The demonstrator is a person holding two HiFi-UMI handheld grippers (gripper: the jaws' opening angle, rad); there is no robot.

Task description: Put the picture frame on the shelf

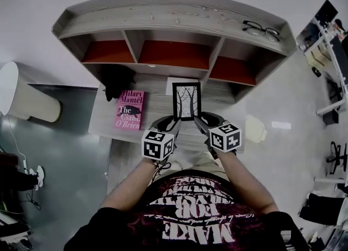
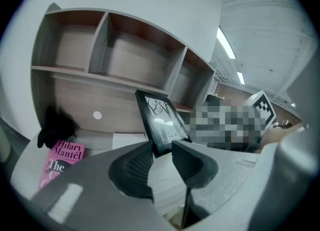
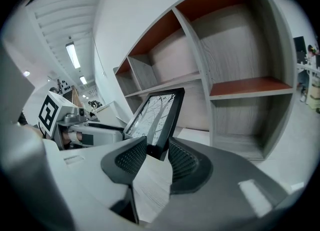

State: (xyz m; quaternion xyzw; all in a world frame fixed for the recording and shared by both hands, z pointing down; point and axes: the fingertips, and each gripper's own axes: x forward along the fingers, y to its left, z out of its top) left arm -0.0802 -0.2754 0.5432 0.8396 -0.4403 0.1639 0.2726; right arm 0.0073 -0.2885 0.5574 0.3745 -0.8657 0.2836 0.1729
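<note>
Shelf (image 1: pixel 163 13), 2 grippers (image 1: pixel 172 125) (image 1: pixel 200 123) seemingly clamping frame (image 1: pixel 186 100)

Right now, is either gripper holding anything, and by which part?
Both hold the black picture frame: the left gripper clamps its lower left corner, the right gripper its lower right corner.

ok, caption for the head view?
Left gripper and right gripper hold a picture frame by its bottom corners before the shelf; pink book to its left, glasses on top.
</note>
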